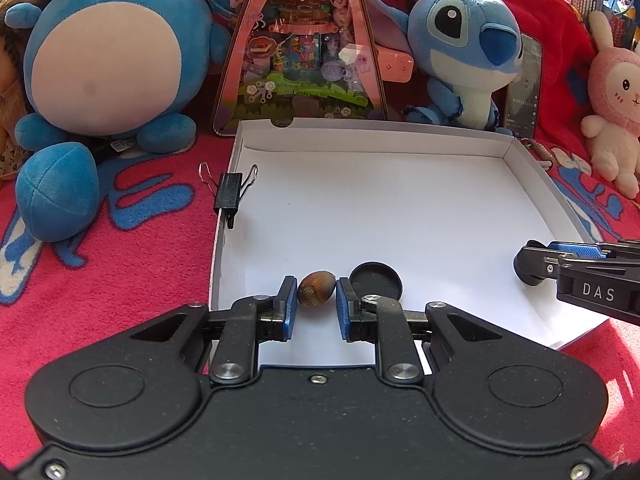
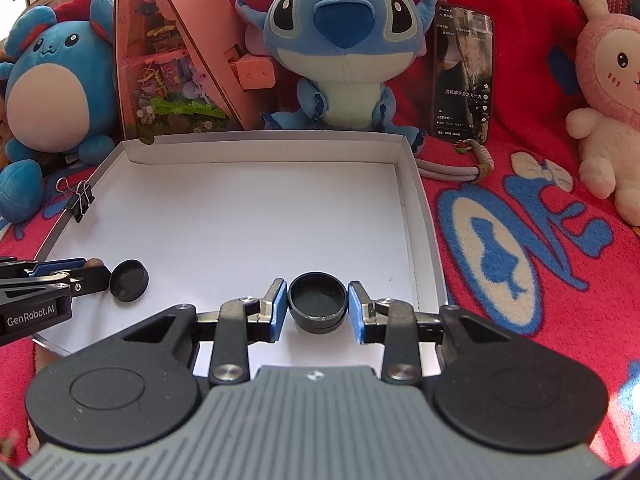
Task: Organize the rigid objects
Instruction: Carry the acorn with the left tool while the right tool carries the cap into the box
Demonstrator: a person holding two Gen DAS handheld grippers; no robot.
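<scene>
A white shallow box (image 1: 400, 136) lies on a red blanket; it also shows in the right wrist view (image 2: 264, 146). My left gripper (image 1: 316, 300) is shut on a brown nut (image 1: 316, 289) low over the box's near left part. A black round lid (image 1: 376, 280) lies just right of it, also seen in the right wrist view (image 2: 129, 275). My right gripper (image 2: 318, 304) is shut on a small black round jar (image 2: 318, 300), open side up, over the box's near right part. A black binder clip (image 1: 230, 194) sits on the box's left wall.
Plush toys stand behind the box: a blue round one (image 1: 108, 52), a blue Stitch (image 2: 340, 52) and a pink rabbit (image 2: 608, 92). A pink triangular display case (image 1: 304, 48) and a phone (image 2: 464, 72) lean at the back. A lanyard (image 2: 456, 170) lies right of the box.
</scene>
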